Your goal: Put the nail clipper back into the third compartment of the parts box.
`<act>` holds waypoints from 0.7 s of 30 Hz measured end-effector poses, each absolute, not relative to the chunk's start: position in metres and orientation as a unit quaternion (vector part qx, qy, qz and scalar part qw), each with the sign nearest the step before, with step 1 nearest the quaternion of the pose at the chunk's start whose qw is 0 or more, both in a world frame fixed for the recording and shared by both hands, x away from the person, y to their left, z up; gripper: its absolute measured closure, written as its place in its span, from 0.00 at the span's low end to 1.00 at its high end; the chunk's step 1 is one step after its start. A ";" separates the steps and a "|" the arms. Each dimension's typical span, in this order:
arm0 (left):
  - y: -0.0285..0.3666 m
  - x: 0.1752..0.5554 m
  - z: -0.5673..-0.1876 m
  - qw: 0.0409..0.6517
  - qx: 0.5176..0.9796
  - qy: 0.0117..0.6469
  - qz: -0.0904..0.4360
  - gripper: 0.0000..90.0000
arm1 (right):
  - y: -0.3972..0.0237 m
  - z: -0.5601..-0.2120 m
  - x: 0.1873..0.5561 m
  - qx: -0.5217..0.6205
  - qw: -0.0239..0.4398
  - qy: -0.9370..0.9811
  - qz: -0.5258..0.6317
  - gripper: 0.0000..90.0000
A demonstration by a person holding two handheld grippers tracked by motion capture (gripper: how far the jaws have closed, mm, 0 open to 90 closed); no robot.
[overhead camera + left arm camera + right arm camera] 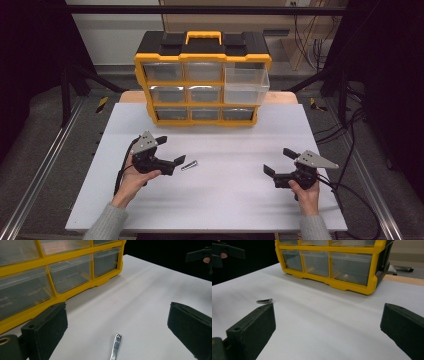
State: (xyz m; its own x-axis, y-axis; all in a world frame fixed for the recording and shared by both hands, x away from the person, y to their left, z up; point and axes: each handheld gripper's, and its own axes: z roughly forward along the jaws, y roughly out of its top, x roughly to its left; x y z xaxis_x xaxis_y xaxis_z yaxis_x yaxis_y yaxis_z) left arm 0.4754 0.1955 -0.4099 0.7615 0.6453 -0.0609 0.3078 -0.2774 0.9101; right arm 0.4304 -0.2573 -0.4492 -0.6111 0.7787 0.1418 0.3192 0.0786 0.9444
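Left claw (170, 149) spread beside nail clipper (189, 165) on white tabletop (225, 200)

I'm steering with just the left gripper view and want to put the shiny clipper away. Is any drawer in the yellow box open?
Observer: Yes. In the high view, one clear plastic drawer at the right of the yellow and black organiser is pulled out.
Operator: Where's the other gripper?
Observer: The right gripper sits far right of the small silver nail clipper, jaws open.
Operator: Is my gripper close?
Observer: The left gripper is right beside the clipper, open.
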 end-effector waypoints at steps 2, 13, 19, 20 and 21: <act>0.192 0.477 -0.410 0.516 0.785 0.304 0.162 0.03 | -0.257 -0.449 0.430 0.390 0.206 0.705 0.555 0.00; 0.176 0.487 -0.417 0.497 0.798 0.304 0.154 0.03 | -0.257 -0.449 0.430 0.391 0.206 0.705 0.555 0.00; 0.169 0.492 -0.424 0.486 0.805 0.305 0.150 0.03 | -0.257 -0.449 0.430 0.390 0.205 0.705 0.555 0.00; 0.168 0.492 -0.424 0.485 0.806 0.304 0.150 0.03 | -0.257 -0.449 0.430 0.390 0.205 0.705 0.555 0.00; 0.167 0.493 -0.426 0.481 0.809 0.303 0.149 0.03 | -0.257 -0.449 0.430 0.391 0.205 0.705 0.555 0.00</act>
